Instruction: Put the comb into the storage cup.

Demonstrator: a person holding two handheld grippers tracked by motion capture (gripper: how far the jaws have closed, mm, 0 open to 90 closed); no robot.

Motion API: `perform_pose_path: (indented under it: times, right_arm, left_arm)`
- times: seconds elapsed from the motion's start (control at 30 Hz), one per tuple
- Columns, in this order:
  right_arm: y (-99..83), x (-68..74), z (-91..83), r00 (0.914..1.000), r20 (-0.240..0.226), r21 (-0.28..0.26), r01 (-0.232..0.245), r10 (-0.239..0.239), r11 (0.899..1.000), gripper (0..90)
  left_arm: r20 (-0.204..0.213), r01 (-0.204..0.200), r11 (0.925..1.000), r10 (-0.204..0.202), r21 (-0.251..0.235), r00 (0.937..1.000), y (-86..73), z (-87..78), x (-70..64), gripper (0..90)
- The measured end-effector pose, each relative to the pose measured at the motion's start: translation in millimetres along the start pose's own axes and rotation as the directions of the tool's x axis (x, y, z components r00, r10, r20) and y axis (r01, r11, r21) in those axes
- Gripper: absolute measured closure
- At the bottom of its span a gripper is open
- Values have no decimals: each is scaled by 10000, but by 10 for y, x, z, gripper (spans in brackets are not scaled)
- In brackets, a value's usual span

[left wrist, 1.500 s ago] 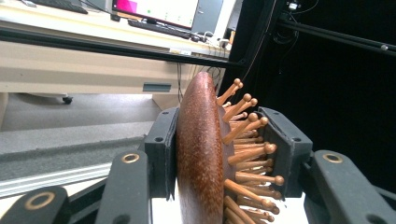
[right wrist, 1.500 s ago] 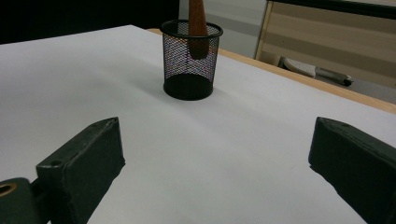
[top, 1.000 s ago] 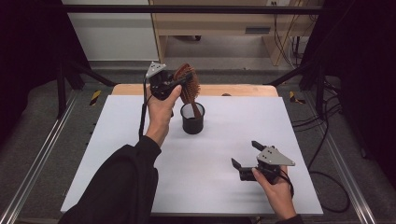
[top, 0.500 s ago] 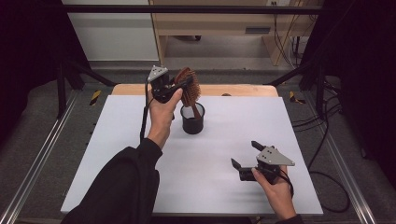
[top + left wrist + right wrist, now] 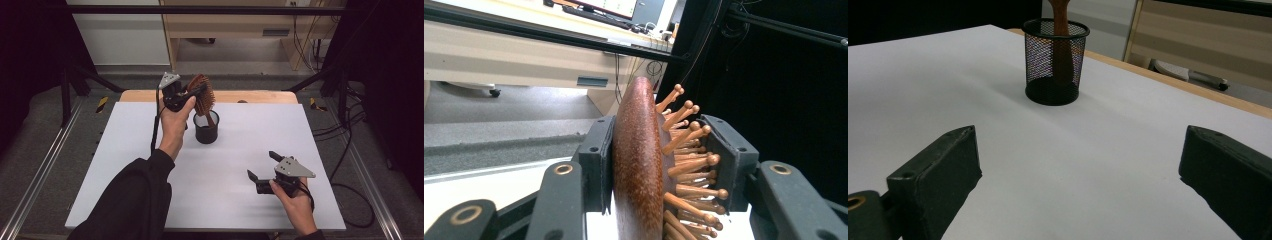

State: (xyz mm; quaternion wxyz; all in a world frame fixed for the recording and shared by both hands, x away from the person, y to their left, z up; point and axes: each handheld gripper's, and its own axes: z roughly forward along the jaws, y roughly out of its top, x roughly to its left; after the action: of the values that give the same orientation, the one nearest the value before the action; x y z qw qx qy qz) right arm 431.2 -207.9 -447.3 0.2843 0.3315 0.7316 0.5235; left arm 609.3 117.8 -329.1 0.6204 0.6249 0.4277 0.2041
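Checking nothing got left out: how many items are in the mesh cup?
1: a wooden hairbrush, handle down in the mesh cup, its head clamped by the left gripper. Anything small at the bottom could be hidden.

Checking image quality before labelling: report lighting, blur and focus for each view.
High view: white table evenly lit, surroundings dark, overall soft. Left gripper view: hairbrush sharp in the left hand-held gripper, background blurred. Right gripper view: mesh cup clear, near jaws soft.
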Motion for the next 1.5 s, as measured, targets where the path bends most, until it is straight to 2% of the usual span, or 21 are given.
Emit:
perform_pose_path:
  times: [0.37,0.67,0.93,1.13,1.5]
  right_arm:
    - [-2,2,2,10000,-9,16,-14,14,10000,32]
    - [-3,9,7,10000,-60,57,-14,15,10000,31]
    - [-5,11,9,10000,-75,80,2,-2,10000,31]
    - [-6,13,11,10000,-89,77,-6,7,10000,31]
    - [-8,13,14,10000,-97,95,-6,7,10000,31]
  left_arm:
    - [-86,14,9999,-13,151,10000,-46,24,38,511]
    - [-169,259,9995,-256,195,9995,-91,36,108,510]
    - [-100,304,9993,-302,211,9995,-135,48,103,510]
    - [-71,245,9995,-243,219,9997,-136,64,90,509]
    - [-143,363,9989,-359,291,9993,-133,61,169,503]
